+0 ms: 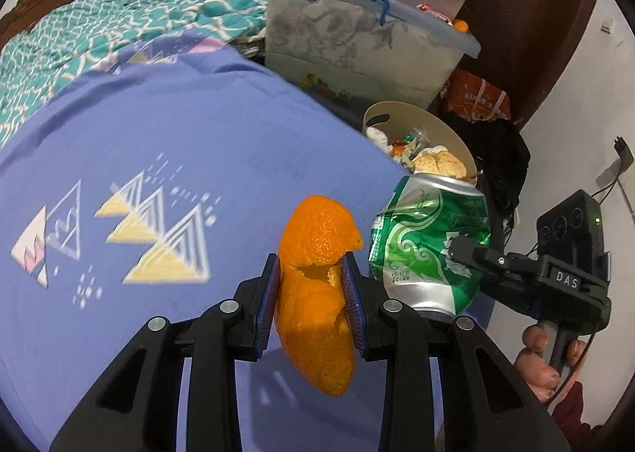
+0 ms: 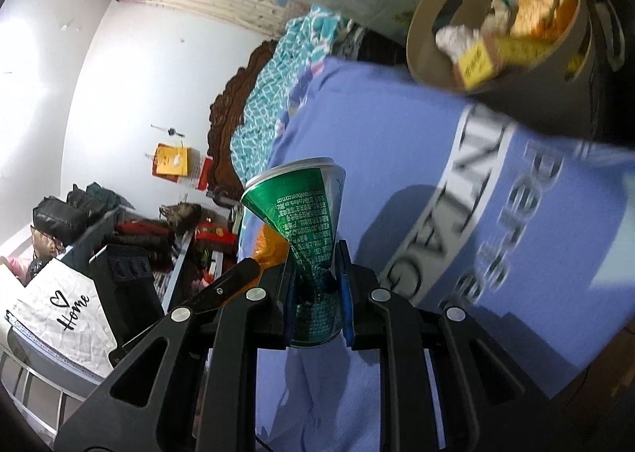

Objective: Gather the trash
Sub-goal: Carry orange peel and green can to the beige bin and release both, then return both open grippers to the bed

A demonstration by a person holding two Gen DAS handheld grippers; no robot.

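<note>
The left tongs (image 1: 311,293) clamp a curled piece of orange citrus peel (image 1: 317,293) between their blue-padded fingers (image 1: 266,293); the peel stands nearly upright, its rounded top above the fingertips and its lower end hanging below them, over the periwinkle-blue bedsheet printed with pale triangles (image 1: 158,158).

Just beside the peel, at about 3 o'clock in the left wrist view, hangs a crushed green and silver aluminium drink can (image 1: 430,241). The right tongs (image 2: 317,289) pinch this can (image 2: 305,237) at its crumpled waist, its open silver rim pointing up and away from the camera. In the right wrist view a bit of the orange peel (image 2: 270,247) shows at 9 o'clock of the can, close against it; whether they touch I cannot tell.

Beyond the bed's edge, at about 1 o'clock from the can in the left view, sits a round beige plastic waste bin with a slot handle (image 1: 381,110), already holding wrappers, paper and pale peel pieces. In the right view the same bin (image 2: 428,11) lies at 1 o'clock, well apart from the can. Behind it stands a translucent storage box with a blue clip handle (image 1: 357,39).
</note>
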